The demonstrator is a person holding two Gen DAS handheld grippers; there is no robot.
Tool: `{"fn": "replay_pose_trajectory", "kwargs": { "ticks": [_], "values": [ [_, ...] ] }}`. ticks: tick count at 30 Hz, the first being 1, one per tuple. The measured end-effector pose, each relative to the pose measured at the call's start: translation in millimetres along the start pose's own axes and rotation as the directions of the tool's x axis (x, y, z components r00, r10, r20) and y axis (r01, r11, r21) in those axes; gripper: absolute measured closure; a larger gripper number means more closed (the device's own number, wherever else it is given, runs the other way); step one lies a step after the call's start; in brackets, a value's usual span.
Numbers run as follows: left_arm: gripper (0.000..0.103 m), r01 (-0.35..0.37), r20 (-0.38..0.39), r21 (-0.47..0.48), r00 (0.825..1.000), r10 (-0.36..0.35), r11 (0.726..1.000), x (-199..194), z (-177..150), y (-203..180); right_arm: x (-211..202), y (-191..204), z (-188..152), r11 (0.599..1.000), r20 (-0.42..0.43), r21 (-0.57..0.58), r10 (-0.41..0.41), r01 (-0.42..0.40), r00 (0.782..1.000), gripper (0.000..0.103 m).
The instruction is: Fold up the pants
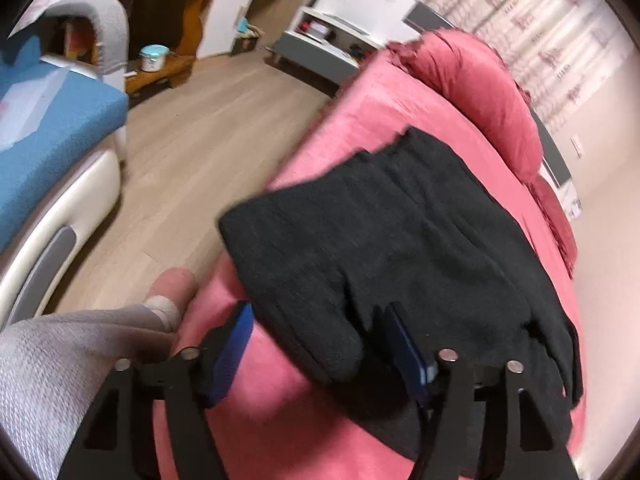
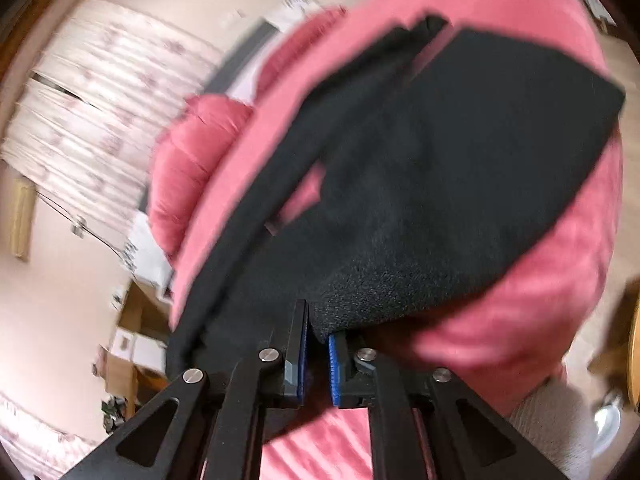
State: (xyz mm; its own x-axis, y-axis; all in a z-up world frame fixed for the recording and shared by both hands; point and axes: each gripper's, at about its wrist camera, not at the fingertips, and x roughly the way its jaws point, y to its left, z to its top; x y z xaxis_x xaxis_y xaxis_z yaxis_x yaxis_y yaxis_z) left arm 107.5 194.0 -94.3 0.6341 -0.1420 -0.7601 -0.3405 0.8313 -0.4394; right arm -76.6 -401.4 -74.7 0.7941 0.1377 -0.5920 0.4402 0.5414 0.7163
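A: On the bed (image 1: 352, 120), where do the pants (image 1: 384, 240) lie?

B: Folded dark on the pink cover, long axis running away from both grippers toward the pillow (image 1: 480, 92); near fold right at the jaws.

A: Left gripper (image 1: 320, 344)?

B: Spread, its pads either side of the near fold, not pressing.

A: Right gripper (image 2: 318, 344)?

B: Jaws nearly together, cloth edge (image 2: 344, 316) at their tips; a real pinch I cannot tell. Nothing blocks; floor (image 1: 192, 152) lies off the bed.
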Motion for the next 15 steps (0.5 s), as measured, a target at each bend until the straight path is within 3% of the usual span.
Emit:
{"fn": "replay_pose_trajectory", "kwargs": {
  "ticks": [2, 3, 5, 6, 7, 8, 9, 12, 15],
  "values": [
    [0.024, -0.015, 0.018, -0.059, 1.0, 0.016, 0.998, 4, 6, 10, 13, -4, -2, 0.999, -0.049, 0.001, -0.045, 0.045, 0.998, 0.056],
    [0.024, -0.009, 0.011, -0.088, 1.0, 0.01, 0.996, 7, 8, 13, 18, -5, -3, 0.998, -0.067, 0.009, -0.056, 0.056, 0.996, 0.052],
    [0.029, -0.003, -0.028, -0.156, 1.0, -0.002, 0.988, 18, 14, 17, 23, -9, -1, 0.998, -0.056, 0.043, -0.048, 0.05, 0.997, 0.051],
    [0.045, -0.005, -0.016, -0.166, 1.0, 0.003, 0.986, 17, 16, 16, 26, -12, 0, 0.997, -0.037, 0.064, -0.039, 0.041, 0.999, 0.051],
    [0.049, -0.006, -0.019, -0.157, 1.0, 0.003, 0.988, 17, 18, 12, 26, -12, 3, 0.996, -0.025, 0.083, -0.022, 0.024, 0.999, 0.052],
    [0.055, -0.026, -0.028, -0.132, 0.999, 0.022, 0.991, 16, 21, 7, 27, -18, 1, 0.996, -0.015, 0.089, -0.003, 0.004, 1.0, 0.068],
    [0.066, -0.018, -0.024, -0.114, 1.0, 0.016, 0.993, 12, 23, 4, 25, -12, 5, 0.998, -0.004, 0.065, 0.01, -0.01, 1.0, 0.098],
    [0.078, 0.042, -0.006, -0.026, 0.999, -0.043, 0.999, -11, 28, -7, 0, 14, 13, 0.998, 0.072, -0.055, 0.015, -0.011, 0.997, 0.098],
    [0.079, 0.111, -0.001, 0.022, 0.994, -0.111, 0.994, -41, 28, -10, -38, 31, 22, 0.992, 0.125, -0.122, 0.061, -0.045, 0.99, 0.098]
  ]
}}
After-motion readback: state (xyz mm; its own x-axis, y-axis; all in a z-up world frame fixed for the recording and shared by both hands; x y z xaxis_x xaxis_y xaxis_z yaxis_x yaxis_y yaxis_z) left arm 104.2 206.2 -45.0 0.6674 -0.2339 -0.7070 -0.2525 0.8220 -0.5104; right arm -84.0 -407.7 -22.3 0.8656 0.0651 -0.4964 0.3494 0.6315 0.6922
